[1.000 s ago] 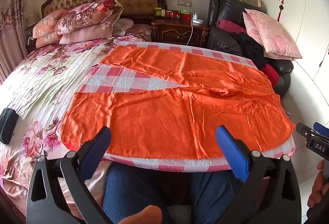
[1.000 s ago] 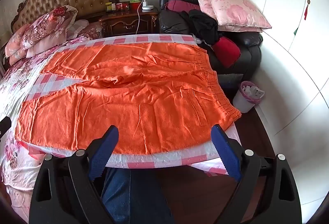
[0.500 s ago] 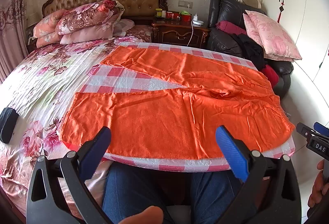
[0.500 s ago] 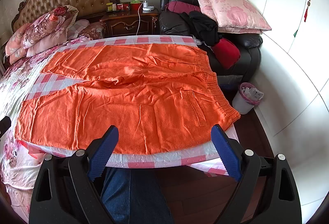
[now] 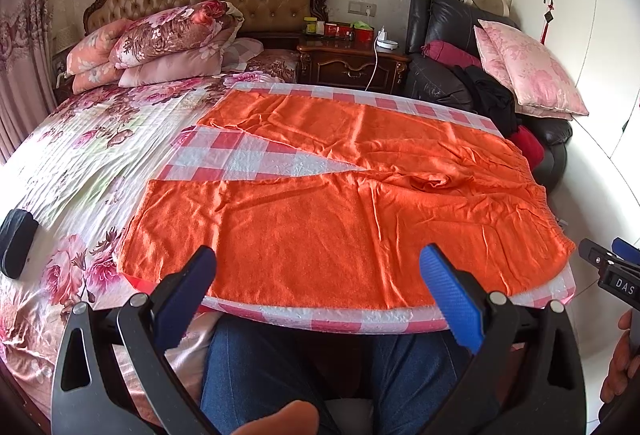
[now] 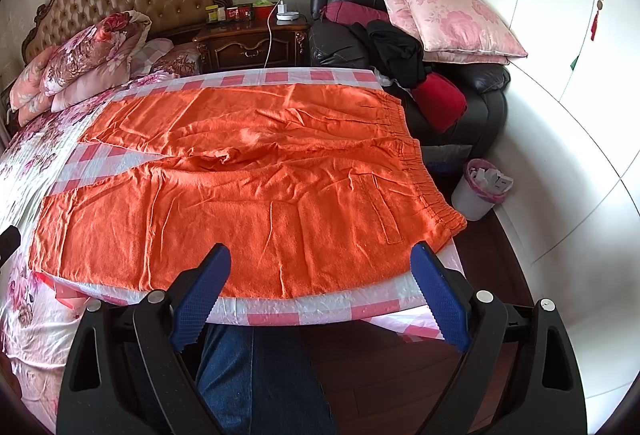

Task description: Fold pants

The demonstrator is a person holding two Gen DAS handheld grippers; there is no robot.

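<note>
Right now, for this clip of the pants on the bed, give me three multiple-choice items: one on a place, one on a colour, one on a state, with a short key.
1. Where does the elastic waistband of the pants lie?
A. On the side toward the black armchair
B. Under the stacked pillows at the headboard
C. Hanging over the near edge onto the person's knees

2. What colour is the checked sheet under the pants?
A. Blue and white
B. Pink-red and white
C. Green and yellow

3. What state are the left gripper and right gripper in?
A. Both shut on the cloth
B. One open, one shut
C. Both open, holding nothing

Key: 1 A, the gathered waistband sits at the bed's armchair side. 2 B, pink-red and white squares show around the pants. 3 C, each view shows blue fingers spread wide with no cloth between them.
</note>
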